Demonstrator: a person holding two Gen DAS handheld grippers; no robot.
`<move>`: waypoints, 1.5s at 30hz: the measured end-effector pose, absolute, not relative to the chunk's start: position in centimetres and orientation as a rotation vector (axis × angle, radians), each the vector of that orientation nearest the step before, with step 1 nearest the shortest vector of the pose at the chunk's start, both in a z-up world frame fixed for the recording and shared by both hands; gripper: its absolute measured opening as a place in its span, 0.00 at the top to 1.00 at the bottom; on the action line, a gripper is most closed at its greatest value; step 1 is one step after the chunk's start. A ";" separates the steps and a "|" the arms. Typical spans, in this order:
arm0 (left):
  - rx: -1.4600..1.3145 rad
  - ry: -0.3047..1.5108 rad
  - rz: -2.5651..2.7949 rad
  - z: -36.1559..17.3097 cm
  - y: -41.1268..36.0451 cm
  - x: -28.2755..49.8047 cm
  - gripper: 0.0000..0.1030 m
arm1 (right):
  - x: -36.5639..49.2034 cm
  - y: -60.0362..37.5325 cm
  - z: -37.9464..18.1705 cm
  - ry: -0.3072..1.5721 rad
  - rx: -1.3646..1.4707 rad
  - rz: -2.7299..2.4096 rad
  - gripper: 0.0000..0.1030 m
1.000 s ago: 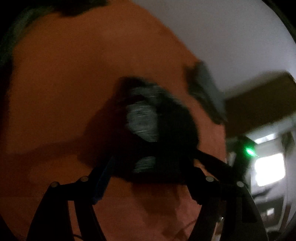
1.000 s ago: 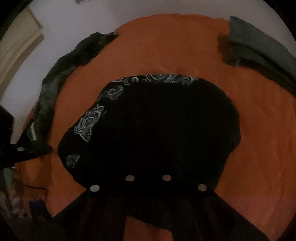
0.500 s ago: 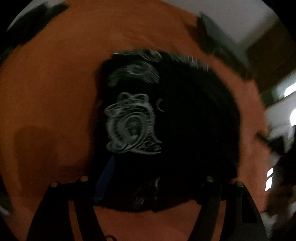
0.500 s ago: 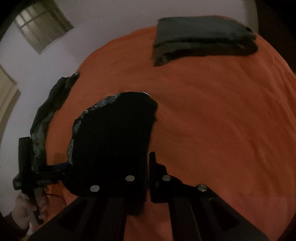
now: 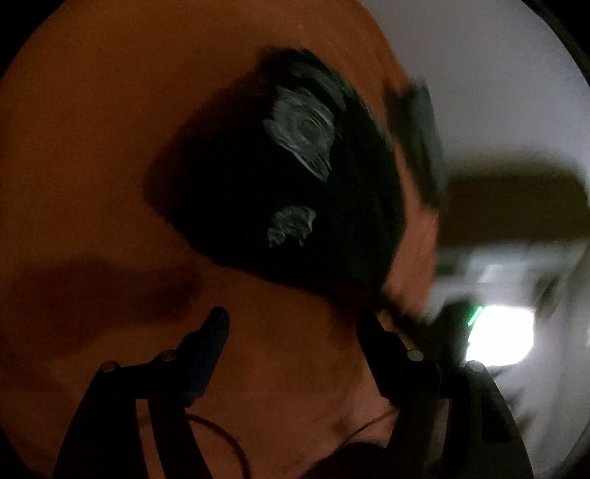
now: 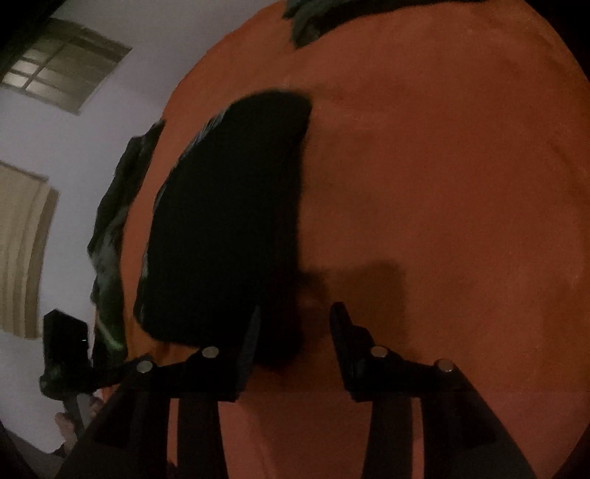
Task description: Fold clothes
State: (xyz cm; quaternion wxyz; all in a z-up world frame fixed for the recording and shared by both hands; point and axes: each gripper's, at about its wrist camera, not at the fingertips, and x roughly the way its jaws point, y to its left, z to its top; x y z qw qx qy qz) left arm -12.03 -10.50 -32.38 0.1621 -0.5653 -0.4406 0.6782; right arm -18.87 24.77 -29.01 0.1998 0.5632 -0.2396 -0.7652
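My right gripper [image 6: 295, 324] is opening, letting the folded black cloth [image 6: 228, 221] settle flat on the orange bed [image 6: 442, 184]. My left gripper [image 5: 295, 328] hangs released, empty, the cloth at its twelve o'clock.

The right side of the left wrist view is smeared by motion — a bright white rectangle [image 5: 497, 333] with a green glint beside it cannot be identified. The dark grey folded cloth [image 5: 424, 136] beyond is streaked. In the right wrist view, a dark green garment [image 6: 313, 18] is cut off by the top edge, and a blurred hand [image 6: 68, 423] shows only partly.
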 end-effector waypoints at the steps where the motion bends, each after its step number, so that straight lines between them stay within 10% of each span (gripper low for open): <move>1: -1.595 -1.373 1.898 -33.1 -10.4 -12.1 0.31 | -18.6 24.6 -29.2 -0.674 1.566 -2.137 0.63; 10: -1.465 -1.677 1.812 -36.6 -5.2 -14.3 0.33 | -18.2 25.2 -29.3 -0.760 1.522 -2.163 0.62; 13: -1.430 -1.685 1.872 -36.3 -6.3 -14.6 0.85 | -18.0 25.7 -29.1 -0.757 1.524 -2.184 0.62; 15: -1.402 -1.657 1.935 -35.8 -7.2 -14.4 0.89 | -17.9 26.0 -29.0 -0.755 1.526 -2.194 0.61; 29: -1.414 -1.614 1.948 -36.8 -7.9 -14.0 0.90 | -26.6 24.2 -30.3 -0.851 1.452 -1.853 0.60; 34: -1.438 -1.591 1.934 -37.0 -7.7 -13.9 0.89 | -33.6 24.9 -29.9 -0.840 1.440 -1.887 0.93; 38: -1.451 -1.561 1.952 -36.8 -7.5 -13.9 0.89 | -36.8 26.1 -31.0 -0.942 1.541 -1.881 0.93; 41: -1.466 -1.569 1.938 -37.1 -7.5 -14.1 0.89 | -37.0 26.7 -31.4 -0.989 1.632 -1.871 0.75; 45: -1.475 -1.566 1.929 -37.4 -7.4 -14.4 0.88 | -36.9 24.5 -29.7 -0.748 1.674 -1.853 0.70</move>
